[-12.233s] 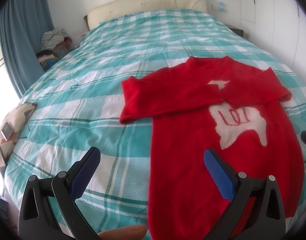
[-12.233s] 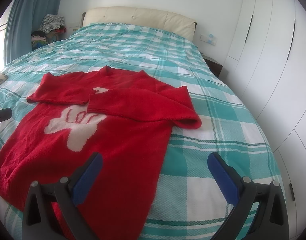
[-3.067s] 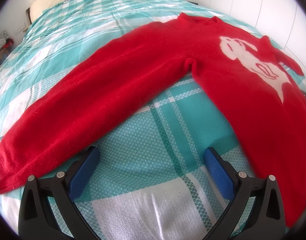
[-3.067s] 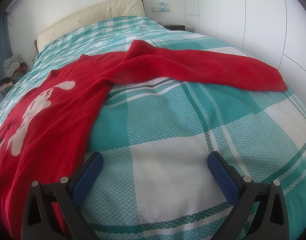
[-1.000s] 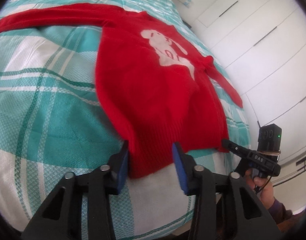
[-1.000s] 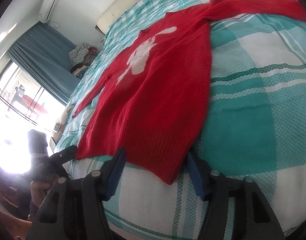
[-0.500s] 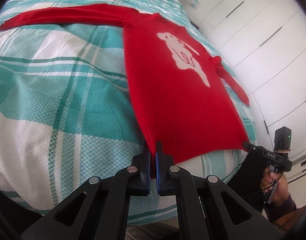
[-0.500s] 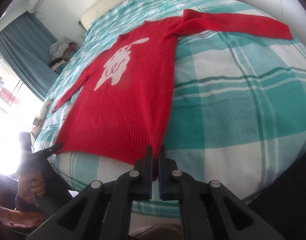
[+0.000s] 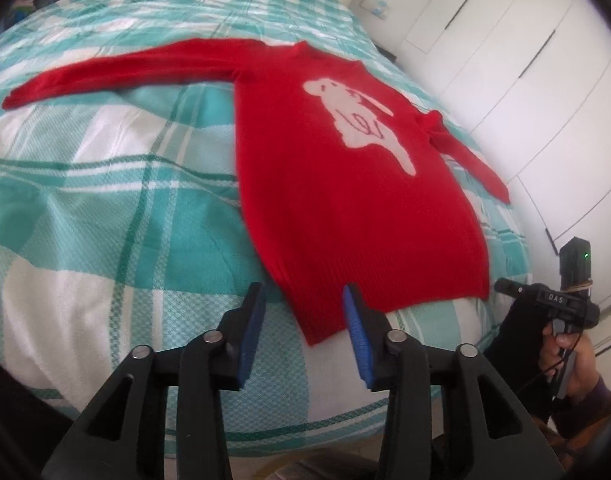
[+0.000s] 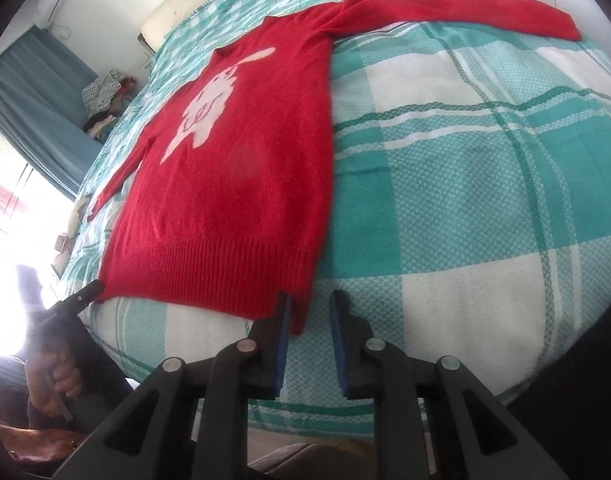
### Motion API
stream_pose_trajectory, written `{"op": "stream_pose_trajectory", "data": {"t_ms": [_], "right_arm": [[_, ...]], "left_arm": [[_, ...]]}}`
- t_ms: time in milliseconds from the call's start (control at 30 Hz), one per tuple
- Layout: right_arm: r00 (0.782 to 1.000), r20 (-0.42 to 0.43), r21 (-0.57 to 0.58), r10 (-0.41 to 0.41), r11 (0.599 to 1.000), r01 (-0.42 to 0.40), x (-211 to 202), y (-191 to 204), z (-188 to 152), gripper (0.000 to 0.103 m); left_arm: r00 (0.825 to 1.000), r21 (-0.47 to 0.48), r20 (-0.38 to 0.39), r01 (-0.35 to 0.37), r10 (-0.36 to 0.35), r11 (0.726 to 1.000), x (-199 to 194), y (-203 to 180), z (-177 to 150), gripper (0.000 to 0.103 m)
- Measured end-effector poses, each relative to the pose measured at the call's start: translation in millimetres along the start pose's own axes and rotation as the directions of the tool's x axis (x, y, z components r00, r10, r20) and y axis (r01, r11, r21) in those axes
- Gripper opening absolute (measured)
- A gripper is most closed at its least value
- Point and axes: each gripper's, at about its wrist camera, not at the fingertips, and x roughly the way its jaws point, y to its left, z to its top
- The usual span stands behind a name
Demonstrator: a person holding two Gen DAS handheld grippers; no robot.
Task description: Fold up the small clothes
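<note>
A small red sweater [image 9: 345,184] with a white rabbit figure lies flat on the bed, both sleeves spread out sideways. It also shows in the right wrist view [image 10: 241,168]. My left gripper [image 9: 303,320] is open just below the hem's left corner, which lies between its blue pads without being held. My right gripper [image 10: 309,320] is open a little at the hem's right corner [image 10: 297,320]; the corner lies by its left pad. The right gripper also shows at the far right of the left wrist view [image 9: 545,300], by the hem's other corner.
The bed has a teal and white checked cover [image 9: 105,200] and a cream headboard [image 10: 177,12]. White wardrobe doors [image 9: 525,60] stand on the right side. A blue curtain [image 10: 37,92] and a pile of clothes [image 10: 105,100] are at the left.
Half a second ago both grippers were shut on the hem's corners. Both have opened and let go, and the sweater lies flat, pulled straight toward the foot of the bed.
</note>
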Motion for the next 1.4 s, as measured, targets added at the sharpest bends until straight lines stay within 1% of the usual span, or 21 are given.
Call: {"op": "stream_pose_trajectory", "data": {"t_ms": [133,167,200,300,367,400,467,500,533,633,867,900,933,967,1033,1100,1133,1167,1200,1300,1400], "right_arm": [[0.994,0.113,0.064,0.001,0.998,-0.008,-47,-33,36,0.027],[0.988,0.154,0.095,-0.014,0.995,0.0,-60,-48,51,0.033],[0.98,0.197,0.132,-0.028,0.991,0.002,-72,-66,67,0.041],[0.944,0.318,0.294,-0.091,0.956,-0.007,-91,-137,116,0.043],[0.933,0.343,0.437,-0.107,0.898,-0.057,-87,-189,138,0.043],[0.935,0.342,0.504,-0.089,0.858,-0.102,-80,-211,145,0.043],[0.931,0.364,0.603,-0.029,0.769,-0.211,-65,-241,145,0.043],[0.921,0.39,0.624,-0.003,0.736,-0.262,-59,-248,144,0.043],[0.908,0.418,0.633,-0.007,0.72,-0.286,-56,-252,144,0.042],[0.872,0.485,0.628,-0.062,0.719,-0.298,-52,-256,148,0.037],[0.823,0.559,0.621,-0.099,0.708,-0.336,-39,-261,167,0.028],[0.831,0.545,0.622,-0.11,0.717,-0.313,-39,-262,172,0.016],[0.842,0.519,0.627,-0.15,0.736,-0.256,-42,-259,176,0.008],[0.838,0.511,0.621,-0.191,0.756,-0.206,-49,-256,178,0.004],[0.815,0.512,0.619,-0.271,0.774,-0.131,-68,-256,177,0.004],[0.791,0.497,0.649,-0.357,0.758,-0.065,-86,-262,173,0.004],[0.79,0.482,0.658,-0.378,0.752,-0.041,-91,-264,173,0.004],[0.798,0.475,0.652,-0.372,0.757,-0.035,-93,-265,174,0.004],[0.801,0.47,0.639,-0.37,0.769,-0.019,-97,-262,177,0.004],[0.787,0.499,0.556,-0.363,0.831,0.03,-110,-234,192,0.004],[0.773,0.561,0.426,-0.297,0.904,0.038,-124,-178,224,0.004]], "left_arm": [[0.993,0.049,0.109,-0.059,0.053,0.997,-35,4,25,0.061],[0.988,0.047,0.14,-0.067,0.06,0.997,-41,8,33,0.065],[0.982,0.043,0.174,-0.075,0.067,0.996,-46,12,42,0.066],[0.953,0.012,0.287,-0.099,0.091,0.995,-47,25,67,0.068],[0.931,-0.03,0.351,-0.101,0.105,0.994,-38,35,78,0.068],[0.922,-0.054,0.371,-0.098,0.112,0.994,-31,41,81,0.068],[0.916,-0.095,0.383,-0.093,0.123,0.991,-19,54,81,0.068],[0.916,-0.108,0.38,-0.096,0.13,0.99,-12,61,79,0.068],[0.918,-0.115,0.371,-0.106,0.141,0.988,-6,66,75,0.068],[0.937,-0.144,0.294,-0.154,0.19,0.978,10,79,71,0.067],[0.929,-0.193,0.309,-0.149,0.204,0.97,8,88,69,0.068],[0.93,-0.194,0.305,-0.152,0.207,0.969,9,89,68,0.068],[0.929,-0.192,0.303,-0.158,0.212,0.969,9,88,68,0.068],[0.928,-0.187,0.303,-0.165,0.217,0.968,8,87,67,0.068],[0.926,-0.176,0.304,-0.177,0.224,0.968,6,85,65,0.068],[0.926,-0.176,0.303,-0.18,0.227,0.968,5,84,64,0.068],[0.927,-0.179,0.3,-0.175,0.223,0.968,6,85,65,0.068],[0.929,-0.184,0.299,-0.169,0.218,0.968,6,85,65,0.068],[0.93,-0.189,0.297,-0.164,0.216,0.968,7,86,66,0.068],[0.931,-0.197,0.293,-0.164,0.218,0.966,9,87,67,0.068],[0.932,-0.206,0.284,-0.169,0.224,0.964,11,89,67,0.068]]}}
